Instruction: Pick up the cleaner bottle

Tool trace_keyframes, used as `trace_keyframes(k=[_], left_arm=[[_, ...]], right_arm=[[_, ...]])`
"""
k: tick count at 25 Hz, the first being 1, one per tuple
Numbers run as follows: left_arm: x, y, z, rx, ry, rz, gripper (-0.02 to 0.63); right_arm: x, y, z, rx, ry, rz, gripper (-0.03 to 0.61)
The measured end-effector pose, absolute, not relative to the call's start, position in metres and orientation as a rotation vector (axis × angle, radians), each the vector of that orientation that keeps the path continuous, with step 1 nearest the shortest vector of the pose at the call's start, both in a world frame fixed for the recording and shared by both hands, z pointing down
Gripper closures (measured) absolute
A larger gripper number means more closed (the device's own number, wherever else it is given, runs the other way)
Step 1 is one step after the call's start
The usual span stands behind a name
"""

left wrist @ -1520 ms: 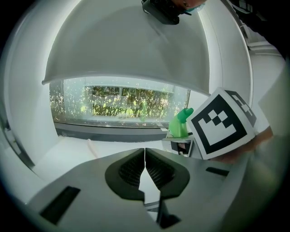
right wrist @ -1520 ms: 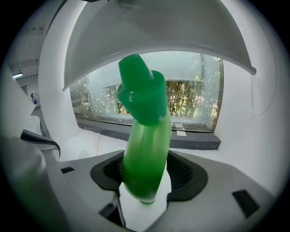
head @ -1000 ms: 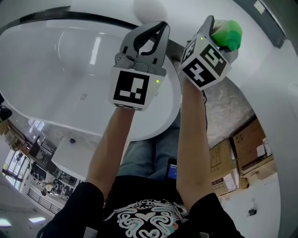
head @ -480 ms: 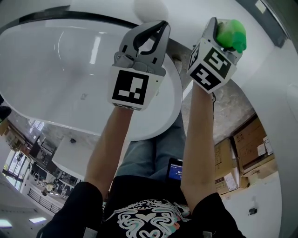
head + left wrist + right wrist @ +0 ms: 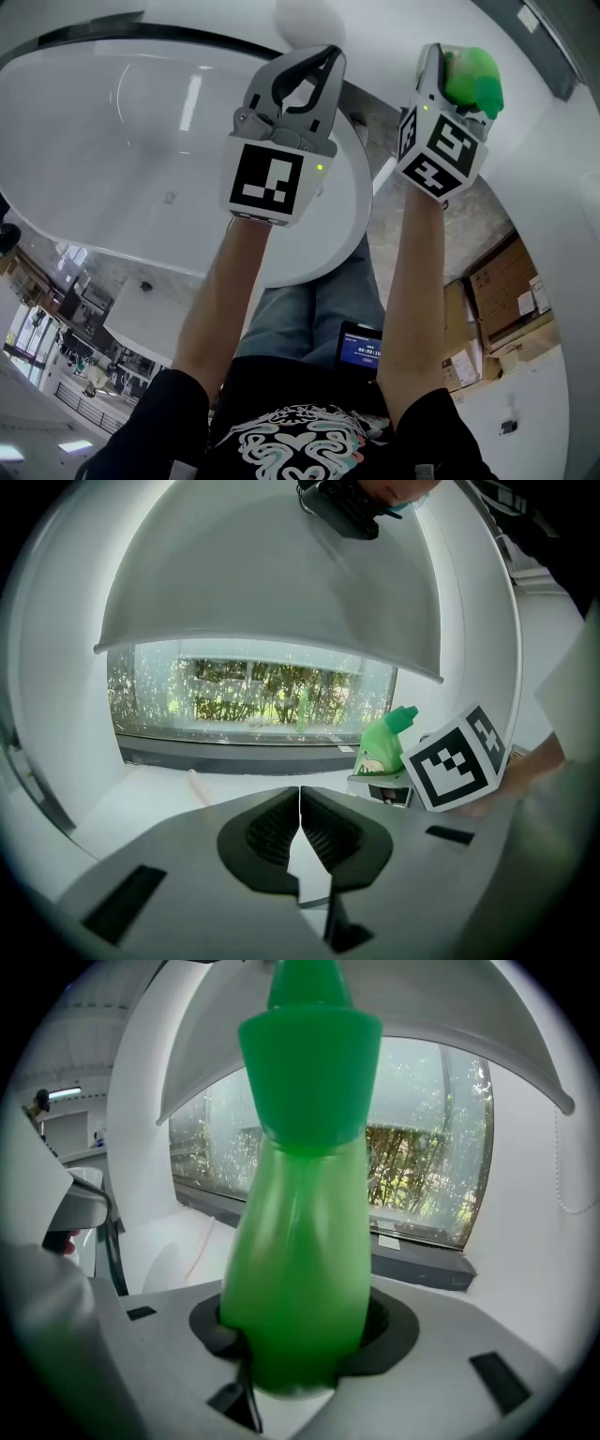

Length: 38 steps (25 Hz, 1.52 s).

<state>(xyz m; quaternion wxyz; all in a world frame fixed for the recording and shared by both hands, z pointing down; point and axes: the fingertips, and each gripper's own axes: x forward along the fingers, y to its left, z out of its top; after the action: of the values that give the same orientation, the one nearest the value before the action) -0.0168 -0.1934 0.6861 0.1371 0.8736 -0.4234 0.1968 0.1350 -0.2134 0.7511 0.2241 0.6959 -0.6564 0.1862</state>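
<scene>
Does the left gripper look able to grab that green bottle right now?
Probably not. The left gripper is shut and empty, and the green bottle sits between the right gripper's jaws, which have just been closing on it.

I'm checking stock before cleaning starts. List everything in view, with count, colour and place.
bathtub: one, white, left half of the head view
bottle: one, green, between the right tool's jaws
window: one, greenery outside, behind the bathtub
boxes: several, brown cardboard, on the floor at the right
phone: one, dark, screen lit, at the person's waist
left tool: one, grey, jaws together, empty, by the bathtub's edge
right tool: one, grey, gripping the bottle, jaws have just been closing
arms: two, bare, reaching forward
shirt: one, black, bottom of the head view
</scene>
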Motion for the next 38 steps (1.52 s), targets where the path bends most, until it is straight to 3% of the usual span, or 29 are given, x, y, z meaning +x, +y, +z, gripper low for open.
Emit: trace_keyframes(k=[16,29,38], left_arm=[[-0.040,-0.189,0.676,2.532,-1.227,0.554,0.597],[-0.054,-0.183,0.667,2.548,-1.195,0.661,0.597],[-0.048,-0.196,0.628,2.551,-1.248,0.576,0.597]], right_arm=[[0.122,-0.181,0.741,1.892,-1.834,0.525,0.365],[0.129,-0.181,0.683,1.977,-1.887,0.500,0.367],[0.128,-0.173,0.640,1.928,-1.936,0.449,0.368]])
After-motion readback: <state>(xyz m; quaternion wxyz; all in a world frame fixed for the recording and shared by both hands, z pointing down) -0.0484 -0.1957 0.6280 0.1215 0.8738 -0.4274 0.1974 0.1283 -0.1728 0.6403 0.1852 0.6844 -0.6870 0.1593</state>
